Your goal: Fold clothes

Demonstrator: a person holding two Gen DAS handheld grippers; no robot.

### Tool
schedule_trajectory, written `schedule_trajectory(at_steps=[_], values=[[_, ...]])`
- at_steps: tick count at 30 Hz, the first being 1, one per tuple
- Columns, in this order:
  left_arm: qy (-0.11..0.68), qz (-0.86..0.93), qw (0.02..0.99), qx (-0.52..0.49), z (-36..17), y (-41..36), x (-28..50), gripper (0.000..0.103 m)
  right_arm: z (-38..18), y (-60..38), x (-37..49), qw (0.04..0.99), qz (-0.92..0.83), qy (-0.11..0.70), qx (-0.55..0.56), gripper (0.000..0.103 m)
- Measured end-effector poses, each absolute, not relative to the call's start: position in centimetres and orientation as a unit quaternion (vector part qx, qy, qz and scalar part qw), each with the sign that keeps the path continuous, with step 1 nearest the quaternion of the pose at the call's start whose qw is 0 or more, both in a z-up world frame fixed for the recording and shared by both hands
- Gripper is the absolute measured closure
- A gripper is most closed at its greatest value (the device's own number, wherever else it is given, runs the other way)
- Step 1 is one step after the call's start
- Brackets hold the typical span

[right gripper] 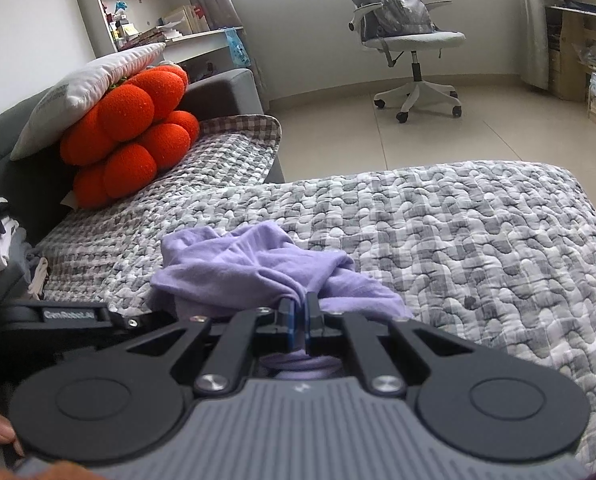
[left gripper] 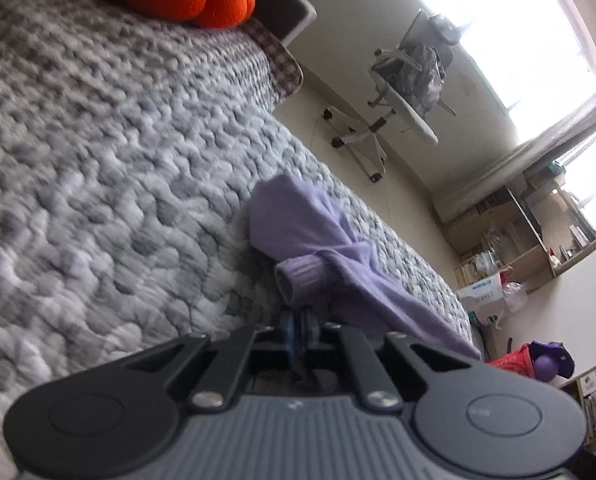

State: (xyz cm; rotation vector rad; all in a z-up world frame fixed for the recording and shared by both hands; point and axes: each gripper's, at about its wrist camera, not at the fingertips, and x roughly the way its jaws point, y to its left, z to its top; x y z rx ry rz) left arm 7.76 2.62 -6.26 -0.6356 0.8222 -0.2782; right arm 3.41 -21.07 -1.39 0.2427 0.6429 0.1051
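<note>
A bed under a grey-and-white quilted cover (right gripper: 458, 240) fills the frame's middle. A crumpled lilac cotton garment (right gripper: 257, 264) lies at centre, an orange lobed plush cushion (right gripper: 129, 136) at upper left.

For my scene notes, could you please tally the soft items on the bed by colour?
Purple: 1, the crumpled garment, pinched by both tongs
Orange-red: 1, the lumpy plush cushion
White: 1, the pillow leaning on the plush cushion
Grey-and-white: 1, the quilt underneath
Total: 4
</note>
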Motion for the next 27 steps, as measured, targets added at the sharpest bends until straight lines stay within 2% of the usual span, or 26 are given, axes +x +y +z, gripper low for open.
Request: schedule_trajectory(at_steps=[20, 27], values=[[0.292, -0.034, 0.928, -0.23, 2.9, 9.4, 2.5, 0.103, 4.2, -21.7, -0.2, 0.962, 0.043, 0.242, 0.116, 0.101], [0.328, -0.067, 0.908, -0.25, 2.0, 10.0, 2.3, 0.103, 4.6, -22.3, -1.5, 0.963, 0.029, 0.248, 0.101, 0.101]])
